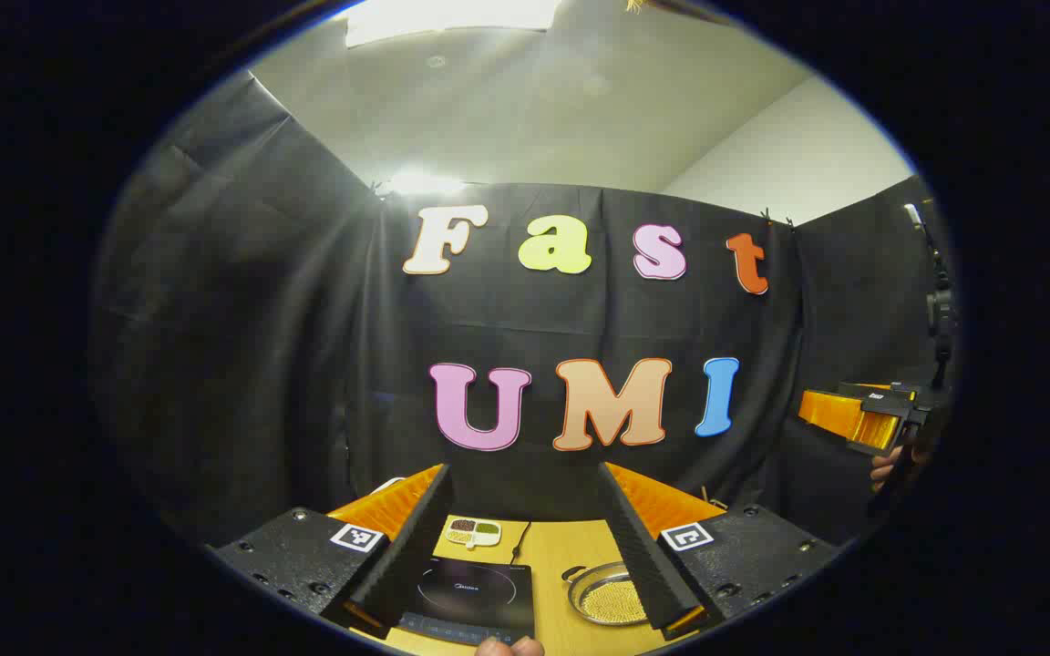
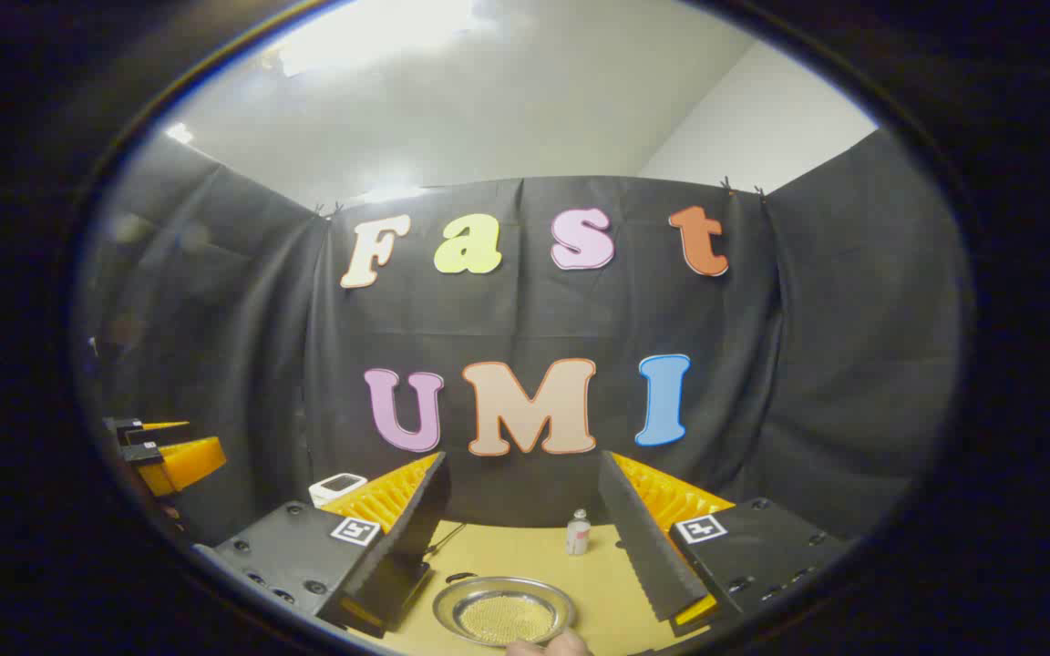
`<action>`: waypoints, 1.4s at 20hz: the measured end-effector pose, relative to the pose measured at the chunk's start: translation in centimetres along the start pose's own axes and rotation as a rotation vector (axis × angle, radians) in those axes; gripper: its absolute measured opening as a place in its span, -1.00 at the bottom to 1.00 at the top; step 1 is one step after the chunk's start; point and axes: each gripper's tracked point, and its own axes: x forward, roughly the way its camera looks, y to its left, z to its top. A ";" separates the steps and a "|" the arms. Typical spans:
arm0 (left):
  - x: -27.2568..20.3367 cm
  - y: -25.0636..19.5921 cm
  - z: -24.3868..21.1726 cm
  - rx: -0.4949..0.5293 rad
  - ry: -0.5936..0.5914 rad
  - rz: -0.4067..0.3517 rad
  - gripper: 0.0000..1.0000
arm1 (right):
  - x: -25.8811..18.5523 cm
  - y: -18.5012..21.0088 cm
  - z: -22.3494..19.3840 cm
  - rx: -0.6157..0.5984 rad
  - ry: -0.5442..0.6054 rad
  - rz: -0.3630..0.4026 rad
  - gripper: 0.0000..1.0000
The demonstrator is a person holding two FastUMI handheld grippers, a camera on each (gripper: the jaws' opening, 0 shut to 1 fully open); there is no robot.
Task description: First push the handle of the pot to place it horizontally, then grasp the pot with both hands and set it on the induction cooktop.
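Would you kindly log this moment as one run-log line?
left gripper: open, raised | right gripper: open, raised | pot: on table, beside cooktop | untouched

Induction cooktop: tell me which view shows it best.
The left gripper view: the induction cooktop lies whole between that gripper's open fingers, beside the pot. The right gripper view looks at the pot, not the cooktop.

One pot (image 2: 503, 614), one induction cooktop (image 1: 475, 594), one divided dish (image 1: 473, 532), one small can (image 2: 578, 534), two grippers.

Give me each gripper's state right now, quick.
Left gripper: open, holding nothing, above the induction cooktop.
Right gripper: open, holding nothing, above the pot.
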 end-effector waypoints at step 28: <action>-0.2 0.0 -0.7 0.036 0.028 0.025 0.84 | -0.1 -0.1 -1.4 -0.014 0.031 0.001 1.00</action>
